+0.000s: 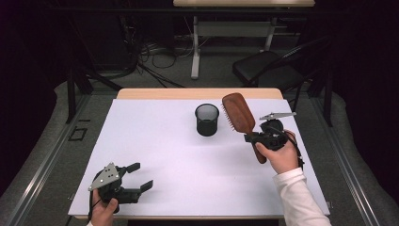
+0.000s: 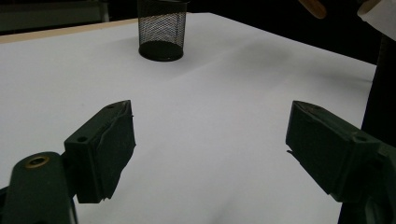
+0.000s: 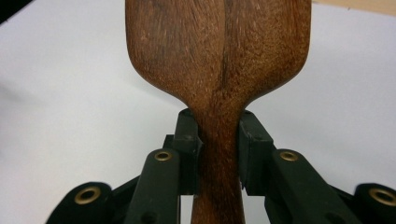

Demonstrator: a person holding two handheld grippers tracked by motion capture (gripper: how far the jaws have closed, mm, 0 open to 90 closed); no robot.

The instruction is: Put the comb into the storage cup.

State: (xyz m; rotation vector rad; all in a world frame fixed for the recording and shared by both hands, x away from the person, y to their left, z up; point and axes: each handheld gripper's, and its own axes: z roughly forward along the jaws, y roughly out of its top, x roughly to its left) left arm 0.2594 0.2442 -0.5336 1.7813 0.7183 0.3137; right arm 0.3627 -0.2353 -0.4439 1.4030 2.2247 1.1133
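A brown wooden hairbrush hangs above the right side of the white table, head tilted up toward the far left. My right gripper is shut on its handle, with both pads pressed against the narrow neck just below the head. A black mesh cup stands upright at the table's far centre, just left of the brush head; in the left gripper view the cup sits ahead at the top. My left gripper rests at the near left corner, open, with only bare table between its jaws.
The white table top spreads wide between the two hands. Beyond its far edge stand a black chair, a desk frame and loose cables on the floor. A white sleeve comes in at the lower right.
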